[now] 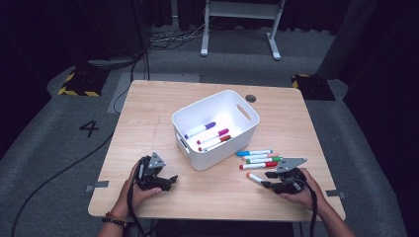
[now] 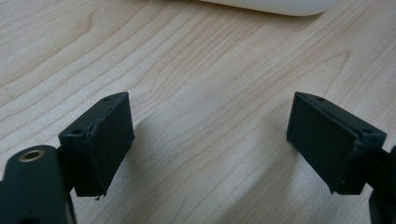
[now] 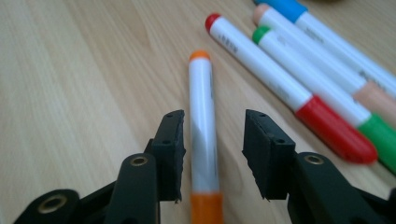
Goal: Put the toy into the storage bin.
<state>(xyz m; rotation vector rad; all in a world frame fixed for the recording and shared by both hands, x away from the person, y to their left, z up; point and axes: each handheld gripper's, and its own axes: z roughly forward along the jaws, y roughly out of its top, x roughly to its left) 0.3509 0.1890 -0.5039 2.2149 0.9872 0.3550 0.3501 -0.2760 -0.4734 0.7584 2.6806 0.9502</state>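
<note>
High view: a pale wood-grain desk [image 1: 148, 123] carries a glossy white plastic bin [image 1: 197, 160] with rounded corners and a slot handle; three slim markers lie inside it. Four more markers lie in a row on the desk just right of the bin. The orange-capped marker [image 1: 254, 177] lies apart, nearer the right gripper [image 1: 269, 179]. The left gripper [image 1: 170, 181] rests low on bare wood.

Left gripper view: its matte black, blocky jaws are spread wide over bare grain, nothing between them.

Right gripper view: the jaws straddle the smooth white barrel of the orange-capped marker [image 3: 201, 116], parted, with a gap on the right side. The red marker [image 3: 289, 91] and green marker [image 3: 327, 93] lie alongside.
</note>
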